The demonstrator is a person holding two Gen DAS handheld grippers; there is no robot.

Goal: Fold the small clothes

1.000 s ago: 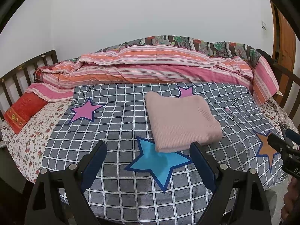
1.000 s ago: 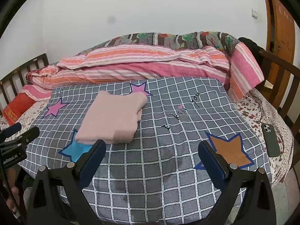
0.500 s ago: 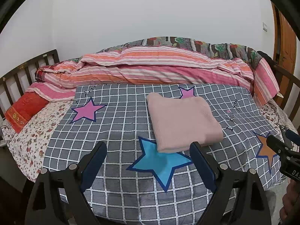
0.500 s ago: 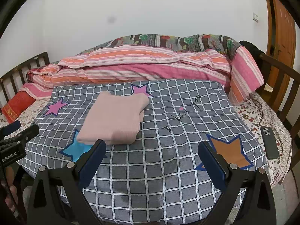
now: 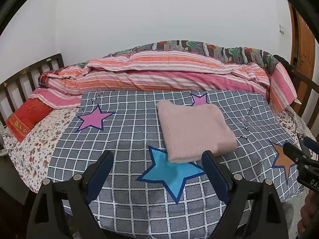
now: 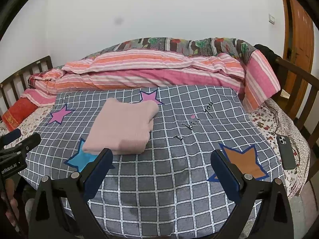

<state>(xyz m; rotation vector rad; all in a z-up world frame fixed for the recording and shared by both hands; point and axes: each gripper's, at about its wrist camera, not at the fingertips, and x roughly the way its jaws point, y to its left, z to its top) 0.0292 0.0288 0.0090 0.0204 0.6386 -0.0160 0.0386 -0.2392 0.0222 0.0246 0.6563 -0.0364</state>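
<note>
Framing only: in the left wrist view the folded pink garment and the blue star on the grid blanket sit slightly lower in the picture than a second earlier; in the right wrist view the garment and the phone likewise sit marginally lower; the garment's fold and its place on the blanket show no difference.

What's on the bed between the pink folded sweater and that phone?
Only the checked blanket with its orange star, seen in the right wrist view.
</note>
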